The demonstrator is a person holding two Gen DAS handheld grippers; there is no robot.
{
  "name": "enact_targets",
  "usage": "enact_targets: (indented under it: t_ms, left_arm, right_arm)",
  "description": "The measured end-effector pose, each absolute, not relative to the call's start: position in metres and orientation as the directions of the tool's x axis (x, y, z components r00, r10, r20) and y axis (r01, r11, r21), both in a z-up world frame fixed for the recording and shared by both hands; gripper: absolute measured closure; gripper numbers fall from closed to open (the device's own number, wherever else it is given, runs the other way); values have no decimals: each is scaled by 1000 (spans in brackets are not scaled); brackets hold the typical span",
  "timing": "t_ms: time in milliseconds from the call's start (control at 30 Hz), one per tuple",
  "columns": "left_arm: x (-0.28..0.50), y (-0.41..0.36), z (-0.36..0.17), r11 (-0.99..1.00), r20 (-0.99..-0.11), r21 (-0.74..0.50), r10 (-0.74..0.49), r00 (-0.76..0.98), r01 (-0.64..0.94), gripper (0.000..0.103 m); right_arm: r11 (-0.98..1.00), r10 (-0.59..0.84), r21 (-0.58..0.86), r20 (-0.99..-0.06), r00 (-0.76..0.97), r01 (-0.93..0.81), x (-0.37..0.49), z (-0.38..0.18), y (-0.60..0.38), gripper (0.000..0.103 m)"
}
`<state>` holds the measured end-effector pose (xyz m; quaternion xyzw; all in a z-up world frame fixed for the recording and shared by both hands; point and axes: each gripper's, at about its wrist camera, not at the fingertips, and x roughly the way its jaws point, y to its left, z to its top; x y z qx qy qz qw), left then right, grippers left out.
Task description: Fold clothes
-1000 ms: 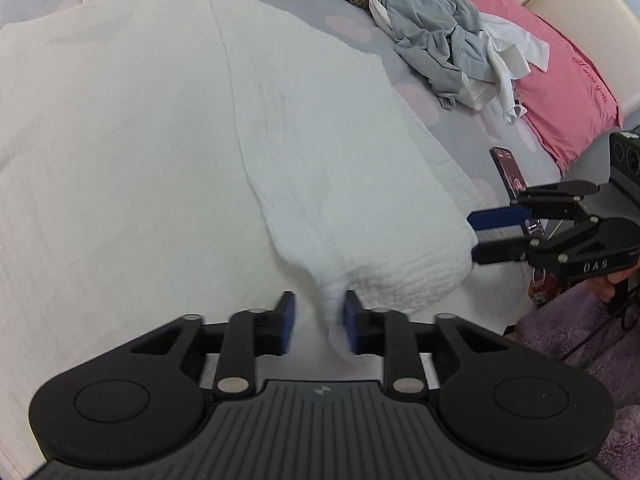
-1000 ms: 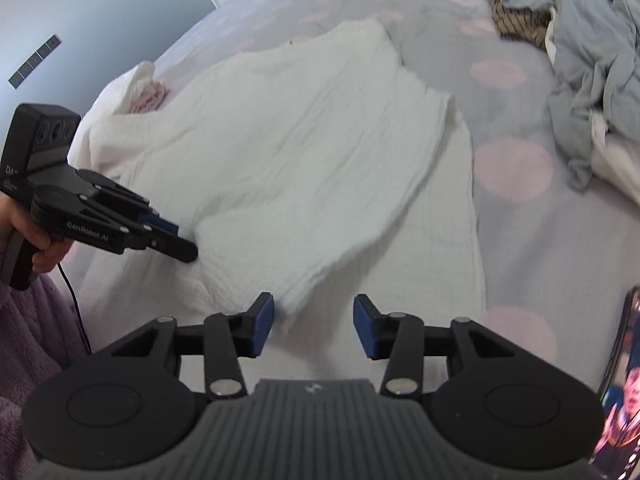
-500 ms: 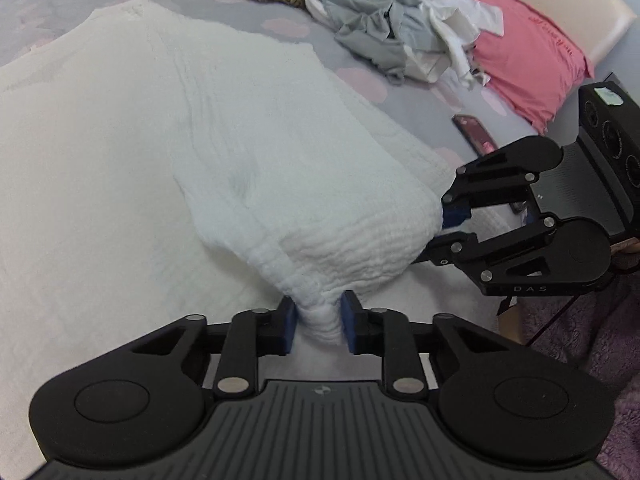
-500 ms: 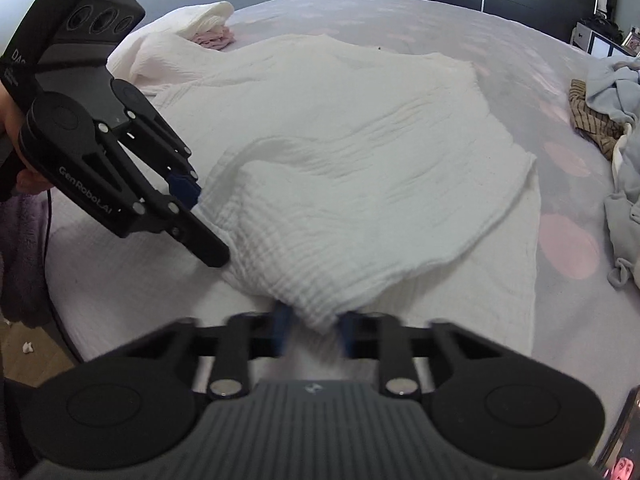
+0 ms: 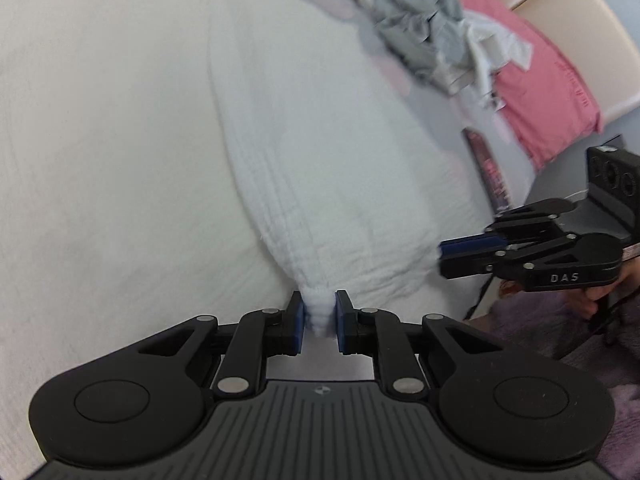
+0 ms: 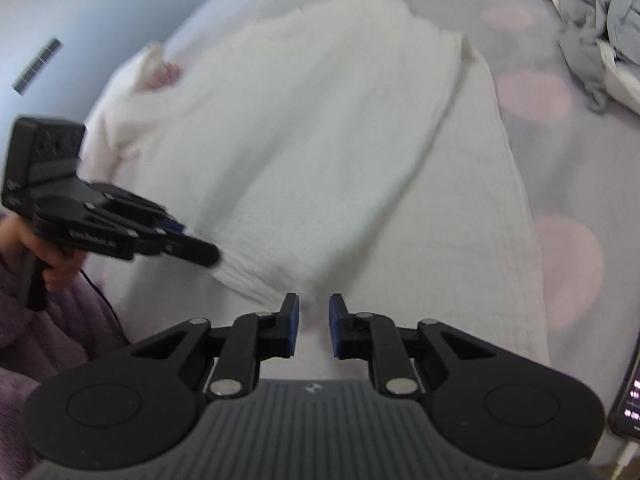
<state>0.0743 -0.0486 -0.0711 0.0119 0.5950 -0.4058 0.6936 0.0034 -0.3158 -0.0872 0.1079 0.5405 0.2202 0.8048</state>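
white fabric fills both views: a large white crinkled garment [image 5: 320, 168] lies spread over a grey bedspread with pink dots [image 6: 560, 184]. its near edge is folded up and gathered at six o'clock in each wrist view.

left gripper [image 5: 319, 322] has just been closing, and its blue pads now pinch a bunched corner of the garment between them; the cloth rises from the pads in a tight pleated cone. right gripper [image 6: 313, 326] has likewise just been closing and then eased slightly apart; the hem of the garment sits at its fingertips, but the frame is blurred and i cannot tell whether the pads press on it. from the left wrist view, the right gripper shows at three o'clock with its tips closed against the garment's folded edge.

at one o'clock in the left view lies a heap of grey and white clothes [image 5: 432, 28], with a pink pillow [image 5: 548, 80] just beyond it. a phone [image 5: 490, 168] lies on the bedspread at two o'clock, beside the garment. a hand [image 6: 52, 256] grips the left gripper's handle at nine o'clock in the right view.
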Motion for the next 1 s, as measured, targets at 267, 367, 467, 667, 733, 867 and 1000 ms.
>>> enact_targets:
  t_ms: [267, 367, 467, 667, 733, 867, 1000]
  left_arm:
    - [71, -41, -61, 663, -826, -453, -564, -1, 596, 78]
    - [73, -39, -57, 670, -827, -432, -561, 31, 604, 78]
    - [75, -36, -51, 675, -817, -431, -574, 59, 599, 78]
    - [77, -32, -39, 681, -803, -415, -587, 109, 604, 73]
    - [80, -32, -36, 684, -801, -408, -585, 122, 605, 73]
    - [88, -34, -29, 692, -797, -401, -586, 143, 601, 73]
    - [98, -47, -20, 682, -796, -390, -587, 146, 618, 71]
  right_arm:
    - [868, 493, 417, -793, 359, -271, 4, -86, -312, 60]
    - [859, 506, 409, -772, 386, -308, 9, -89, -301, 61]
    - [847, 527, 431, -759, 383, -311, 12, -98, -294, 73]
    - [812, 583, 539, -732, 353, -222, 12, -87, -313, 91]
    - [801, 596, 567, -730, 334, -191, 12, -77, -321, 91]
    - [806, 591, 572, -760, 272, -153, 17, -59, -339, 91]
    - [829, 558, 532, -802, 212, -173, 18, -47, -358, 91]
